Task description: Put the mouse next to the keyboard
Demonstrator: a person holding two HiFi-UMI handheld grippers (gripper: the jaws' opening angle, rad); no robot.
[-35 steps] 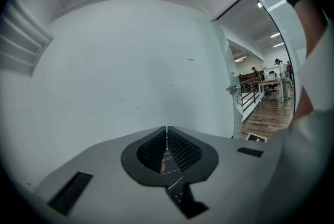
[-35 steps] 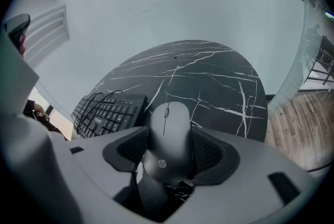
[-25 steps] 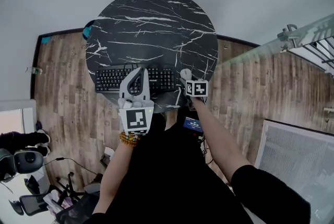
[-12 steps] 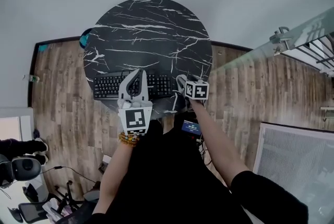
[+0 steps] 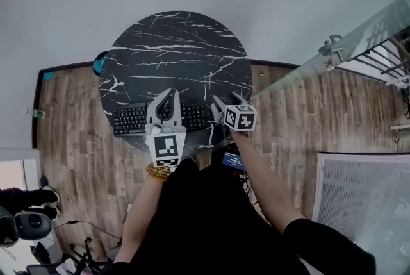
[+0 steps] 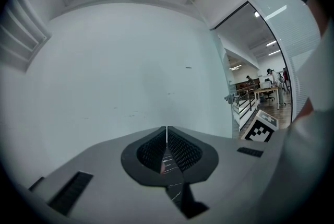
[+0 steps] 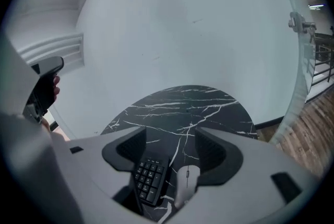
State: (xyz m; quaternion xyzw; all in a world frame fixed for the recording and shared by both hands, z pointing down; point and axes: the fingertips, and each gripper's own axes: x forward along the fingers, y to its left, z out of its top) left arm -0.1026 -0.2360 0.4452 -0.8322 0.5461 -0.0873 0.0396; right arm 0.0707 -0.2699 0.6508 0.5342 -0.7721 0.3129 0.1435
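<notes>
A black keyboard lies along the near edge of the round black marble table. In the right gripper view its number pad shows, with a grey mouse lying on the table just to its right. My right gripper hangs open above them, and the mouse sits low between the jaws, close to the right one, with no jaw gripping it. In the head view the right gripper hides the mouse. My left gripper hovers over the keyboard's middle, with its jaws shut and nothing in them.
A glass partition and a metal railing stand to the right of the table. Wood floor surrounds the table and a white wall lies behind it. A small blue-lit device sits below the table's near edge. A white panel lies at lower right.
The head view has shifted, so the table now sits higher in frame. The right gripper has drawn back from the mouse and now covers it from above. The left gripper stays over the keyboard.
</notes>
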